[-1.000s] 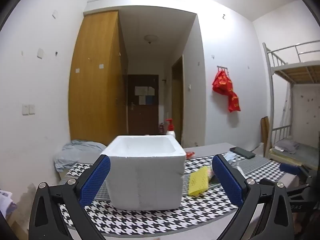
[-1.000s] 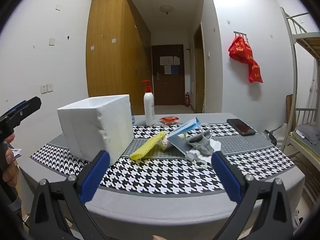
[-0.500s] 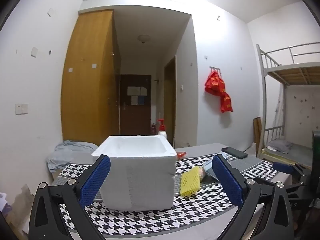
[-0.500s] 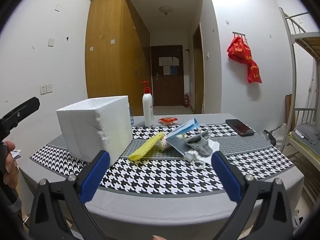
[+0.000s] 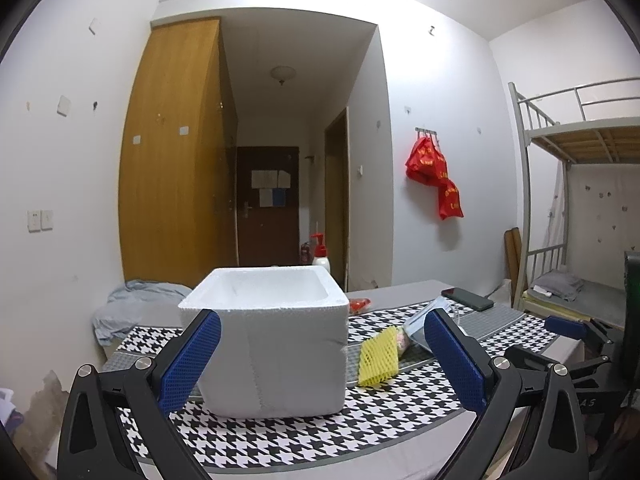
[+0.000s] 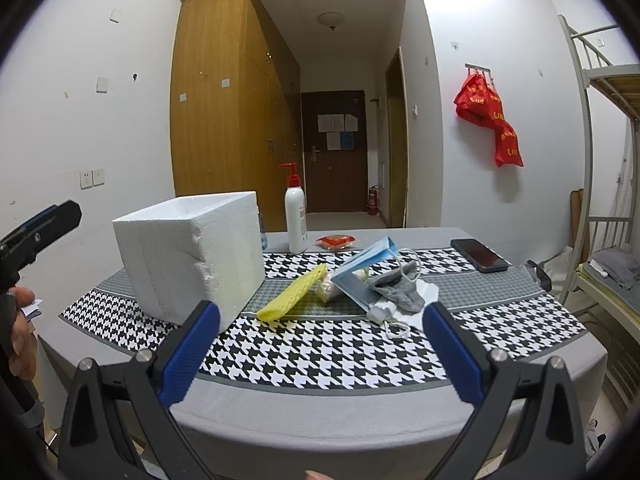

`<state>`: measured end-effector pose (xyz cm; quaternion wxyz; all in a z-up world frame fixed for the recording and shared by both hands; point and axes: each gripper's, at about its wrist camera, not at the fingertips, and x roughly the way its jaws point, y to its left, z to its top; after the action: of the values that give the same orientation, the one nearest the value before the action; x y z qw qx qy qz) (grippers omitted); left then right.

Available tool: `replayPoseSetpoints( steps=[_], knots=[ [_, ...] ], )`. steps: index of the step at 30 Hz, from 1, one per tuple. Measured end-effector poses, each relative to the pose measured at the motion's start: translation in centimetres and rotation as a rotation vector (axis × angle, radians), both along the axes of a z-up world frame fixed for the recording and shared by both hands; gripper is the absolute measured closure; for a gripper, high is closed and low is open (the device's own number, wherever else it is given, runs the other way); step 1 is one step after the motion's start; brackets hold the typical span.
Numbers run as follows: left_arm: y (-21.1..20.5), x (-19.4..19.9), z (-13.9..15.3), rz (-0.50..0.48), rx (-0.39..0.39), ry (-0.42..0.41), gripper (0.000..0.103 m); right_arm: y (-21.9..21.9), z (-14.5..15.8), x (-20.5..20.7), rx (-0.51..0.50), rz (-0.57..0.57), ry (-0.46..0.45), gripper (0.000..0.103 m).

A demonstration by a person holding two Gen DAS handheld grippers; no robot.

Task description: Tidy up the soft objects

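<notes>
A white foam box [image 5: 272, 332] [image 6: 192, 252] stands open-topped on the left of the houndstooth table [image 6: 320, 344]. Right of it lies a pile of soft things: a yellow foam net [image 6: 294, 292] [image 5: 379, 356], a blue face mask [image 6: 366, 264], a grey sock [image 6: 398, 288] and white cloth with cord [image 6: 394, 320]. My left gripper [image 5: 320, 360] is open and empty, facing the box from the table's front edge. My right gripper [image 6: 320, 350] is open and empty, held before the table facing the pile.
A white pump bottle [image 6: 295, 216] stands behind the box, with a red packet [image 6: 335, 241] and a black phone [image 6: 479, 255] further right. A bunk bed [image 5: 580, 208] is at the right. A grey cloth heap [image 5: 132, 308] lies left of the table.
The left wrist view has shifted slightly, so the box and yellow net sit a little further right. The right gripper has barely moved. Both stay open.
</notes>
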<state>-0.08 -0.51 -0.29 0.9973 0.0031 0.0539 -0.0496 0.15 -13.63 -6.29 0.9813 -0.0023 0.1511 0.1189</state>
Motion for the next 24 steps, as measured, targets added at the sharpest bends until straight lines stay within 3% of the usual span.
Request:
replayPoseSetpoints(
  steps=[24],
  knots=[
    [0.09, 0.77, -0.04, 0.032, -0.011, 0.018, 0.001, -0.55, 0.13, 0.01, -0.001, -0.017, -0.003, 0.000]
  ],
)
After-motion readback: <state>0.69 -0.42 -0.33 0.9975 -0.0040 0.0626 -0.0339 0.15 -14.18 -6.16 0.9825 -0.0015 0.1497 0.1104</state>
